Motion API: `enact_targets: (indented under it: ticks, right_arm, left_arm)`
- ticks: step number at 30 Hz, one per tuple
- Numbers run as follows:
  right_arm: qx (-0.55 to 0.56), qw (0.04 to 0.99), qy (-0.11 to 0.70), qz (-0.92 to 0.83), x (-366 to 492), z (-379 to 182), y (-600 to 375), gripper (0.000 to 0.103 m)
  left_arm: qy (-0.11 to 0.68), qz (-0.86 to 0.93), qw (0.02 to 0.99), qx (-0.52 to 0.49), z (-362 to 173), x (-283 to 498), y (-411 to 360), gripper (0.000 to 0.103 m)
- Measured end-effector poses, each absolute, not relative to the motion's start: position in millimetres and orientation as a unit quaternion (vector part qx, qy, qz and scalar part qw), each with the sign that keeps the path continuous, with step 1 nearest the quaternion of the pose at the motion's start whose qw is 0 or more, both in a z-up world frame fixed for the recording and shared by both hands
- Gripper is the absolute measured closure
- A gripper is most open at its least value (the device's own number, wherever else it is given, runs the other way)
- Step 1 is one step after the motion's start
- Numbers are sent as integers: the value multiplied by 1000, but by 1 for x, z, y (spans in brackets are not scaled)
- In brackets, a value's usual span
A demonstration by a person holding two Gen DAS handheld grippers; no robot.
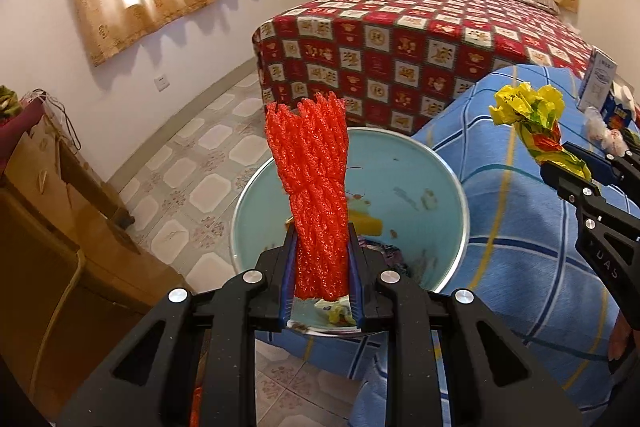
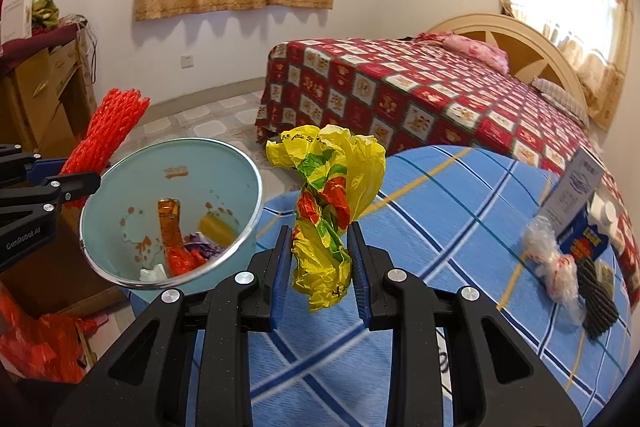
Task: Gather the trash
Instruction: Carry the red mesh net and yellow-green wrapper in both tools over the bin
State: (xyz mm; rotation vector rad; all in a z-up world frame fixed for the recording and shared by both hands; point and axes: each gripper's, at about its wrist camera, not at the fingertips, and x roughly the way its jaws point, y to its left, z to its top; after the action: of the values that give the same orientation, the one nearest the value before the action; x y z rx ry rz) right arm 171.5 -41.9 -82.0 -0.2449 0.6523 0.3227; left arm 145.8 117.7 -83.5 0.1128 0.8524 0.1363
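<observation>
My left gripper (image 1: 322, 259) is shut on a red foam net sleeve (image 1: 312, 183), which stands up between the pads over the mouth of a pale blue bin (image 1: 440, 195). The right gripper (image 2: 320, 267) is shut on a crumpled yellow plastic bag (image 2: 332, 203) with red and green print, held above the blue checked cover (image 2: 440, 227) just right of the bin (image 2: 240, 163). Each gripper shows in the other's view: the right one (image 1: 576, 167) with the bag (image 1: 528, 111), the left one (image 2: 76, 187) with the sleeve (image 2: 108, 131). Wrappers and scraps lie inside the bin.
On the blue cover at the right lie a clear plastic wad (image 2: 552, 259), a blue and white carton (image 2: 576, 203) and a dark ribbed item (image 2: 600, 299). A bed with a red patterned spread (image 2: 420, 95) stands behind. A wooden cabinet (image 1: 52, 227) is at the left, a red bag (image 2: 40, 343) below.
</observation>
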Motion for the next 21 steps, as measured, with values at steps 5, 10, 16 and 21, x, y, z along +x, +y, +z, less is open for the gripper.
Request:
enact_targets:
  ticks: [5, 10, 16, 21]
  right_arm:
    - [-130, 924, 318, 168, 171, -82, -28, 75]
    - [-138, 921, 317, 178, 173, -82, -16, 75]
    - [-146, 919, 315, 187, 174, -81, -6, 75]
    - [-149, 917, 317, 192, 175, -81, 0, 75]
  left_arm:
    - [414, 75, 906, 51, -86, 142, 130, 81]
    - [414, 84, 905, 46, -86, 140, 141, 81]
    - [415, 90, 905, 41, -86, 142, 148, 81]
    - [414, 94, 905, 39, -86, 142, 151, 81]
